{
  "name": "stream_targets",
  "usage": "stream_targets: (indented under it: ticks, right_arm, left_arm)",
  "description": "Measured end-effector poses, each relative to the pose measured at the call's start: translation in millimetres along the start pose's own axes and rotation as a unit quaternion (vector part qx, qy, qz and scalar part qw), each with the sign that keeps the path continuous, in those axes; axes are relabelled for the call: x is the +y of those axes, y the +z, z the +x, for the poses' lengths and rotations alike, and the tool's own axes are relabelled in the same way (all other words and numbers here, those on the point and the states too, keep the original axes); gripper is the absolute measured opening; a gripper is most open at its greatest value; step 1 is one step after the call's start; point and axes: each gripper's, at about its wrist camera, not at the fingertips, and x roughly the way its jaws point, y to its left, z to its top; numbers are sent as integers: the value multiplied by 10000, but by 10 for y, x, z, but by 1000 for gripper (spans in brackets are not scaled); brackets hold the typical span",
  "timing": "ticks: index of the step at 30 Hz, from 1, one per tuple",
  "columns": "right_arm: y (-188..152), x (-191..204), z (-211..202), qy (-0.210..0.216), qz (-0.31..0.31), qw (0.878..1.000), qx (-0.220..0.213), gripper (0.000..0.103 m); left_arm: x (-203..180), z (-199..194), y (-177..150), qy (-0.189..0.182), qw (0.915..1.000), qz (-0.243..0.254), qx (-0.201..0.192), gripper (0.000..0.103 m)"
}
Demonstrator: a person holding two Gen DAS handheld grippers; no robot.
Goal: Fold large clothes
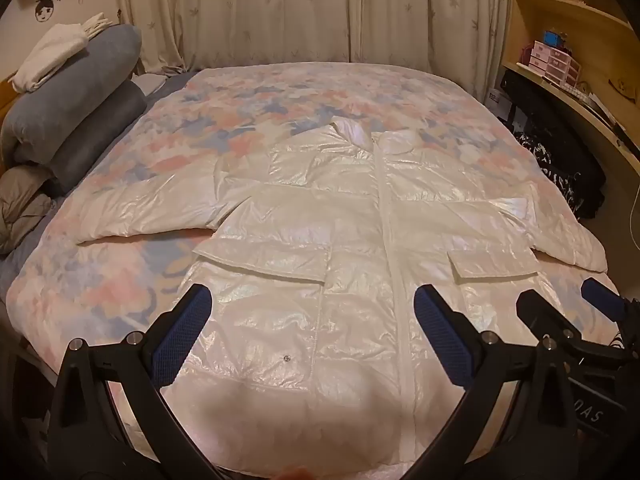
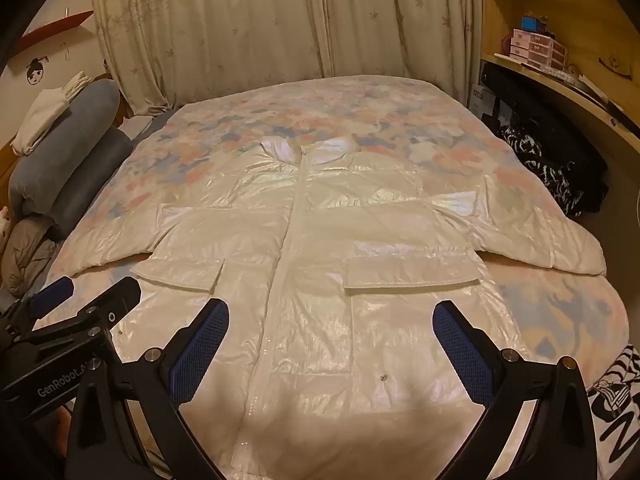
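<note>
Hovering over hem end of jacket: left claw (image 1: 310, 332) spread wide, nothing btwn pads, angled down at lower left panel. Right claw (image 2: 330, 346) same state, spread wide, empty, over lower right panel. Both side by side, near each other; no contact w/ fabric that I can see.

White puffer jacket (image 1: 360, 216) lies flat, front up, zipped, on bed w/ floral duvet (image 1: 120, 288). Roughly centred, hem at near edge of bed, collar (image 1: 352, 130) toward curtains (image 1: 280, 12).

Long axis: hem-to-collar, running away from claws; zip line (image 2: 292, 216) marks it. Sleeves out to both sides, sloping back toward near edge; right sleeve (image 2: 560, 248) reaches bed's edge, left sleeve (image 1: 132, 216) ends near pillows (image 1: 68, 120).

Handling (judgement): light, soft, puffy w/ fill; shell glossy, prob. slippery, so a shallow pinch may slide off. Springy: folds likely to bulge back, need pressing flat. Not fragile.

Grip pts (judgement): sleeve cuff or shoulder seam for folding sleeves in across body; hem corners for folding up toward collar. Pinch a full quilted ridge or seam, not the smooth shell. Avoid pocket flaps (image 2: 412, 274), they lift alone.
</note>
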Motion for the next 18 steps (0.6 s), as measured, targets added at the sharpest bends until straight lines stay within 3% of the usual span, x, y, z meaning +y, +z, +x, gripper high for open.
stream_targets:
  ticks: [18]
  right_arm:
    - [-35, -17, 23, 21, -17, 10000, 31, 103]
  left_arm:
    - [-45, -106, 7, 43, 10000, 56, -31, 97]
